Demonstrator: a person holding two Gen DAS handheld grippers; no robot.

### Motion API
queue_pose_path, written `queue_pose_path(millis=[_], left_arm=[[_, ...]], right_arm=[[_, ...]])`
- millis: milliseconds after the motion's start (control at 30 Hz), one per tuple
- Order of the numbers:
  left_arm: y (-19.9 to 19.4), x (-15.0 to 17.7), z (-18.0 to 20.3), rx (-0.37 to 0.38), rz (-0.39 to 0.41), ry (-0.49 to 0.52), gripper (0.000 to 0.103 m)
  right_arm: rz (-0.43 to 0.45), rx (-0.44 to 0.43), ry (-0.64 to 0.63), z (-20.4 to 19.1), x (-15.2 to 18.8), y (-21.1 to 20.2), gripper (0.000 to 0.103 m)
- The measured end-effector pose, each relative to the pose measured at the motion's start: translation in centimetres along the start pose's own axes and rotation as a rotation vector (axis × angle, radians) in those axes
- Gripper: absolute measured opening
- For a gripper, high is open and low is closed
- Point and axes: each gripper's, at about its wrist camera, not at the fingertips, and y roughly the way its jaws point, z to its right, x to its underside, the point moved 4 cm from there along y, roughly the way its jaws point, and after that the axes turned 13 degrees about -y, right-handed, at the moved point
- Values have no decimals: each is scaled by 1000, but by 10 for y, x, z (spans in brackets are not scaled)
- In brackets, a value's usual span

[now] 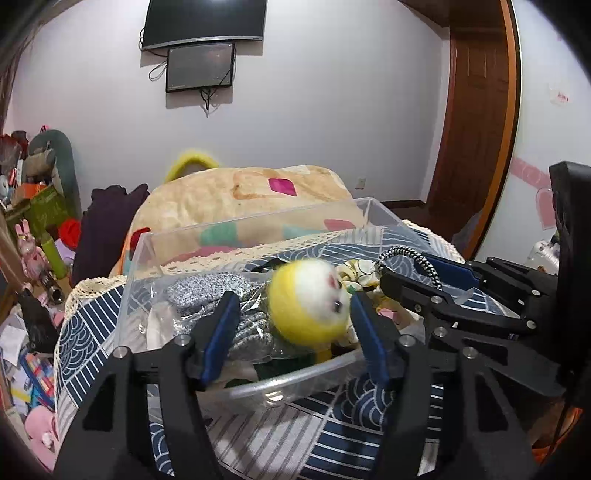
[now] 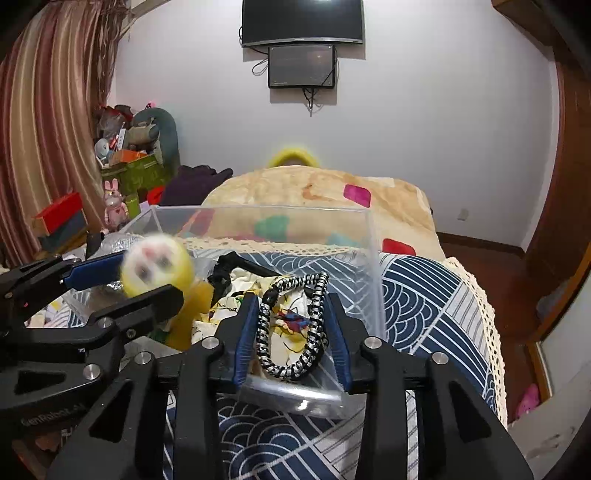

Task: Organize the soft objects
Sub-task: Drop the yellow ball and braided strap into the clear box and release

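Left wrist: left tool (image 1: 291,325) spread wide, blurred yellow plush (image 1: 308,300) between fingers, over clear bin (image 1: 236,229) | right tool (image 2: 291,332), at 3 o'clock, spread around braided cord (image 2: 291,325), contact unclear.

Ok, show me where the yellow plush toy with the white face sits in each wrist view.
Left wrist view: the yellow plush toy is centre frame, blurred, between the left hand-held gripper fingers, over the clear plastic box.
Right wrist view: the toy is at the left, between the left hand-held gripper's fingers.
Shared landmark: the wall-mounted TV.
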Motion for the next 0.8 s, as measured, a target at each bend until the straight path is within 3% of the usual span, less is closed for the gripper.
queue_pose_path(millis=[167,400,800], left_arm=[[-9,5,3,4,10,16,70],[-23,11,4,-1,30,29,71],[-100,3,-5,40,176,-30,71]], right_arm=[[15,15,3,5,1,-10,45],[39,20,-11,4,1,-22,58],[169,25,-11,2,-13,-72,59]])
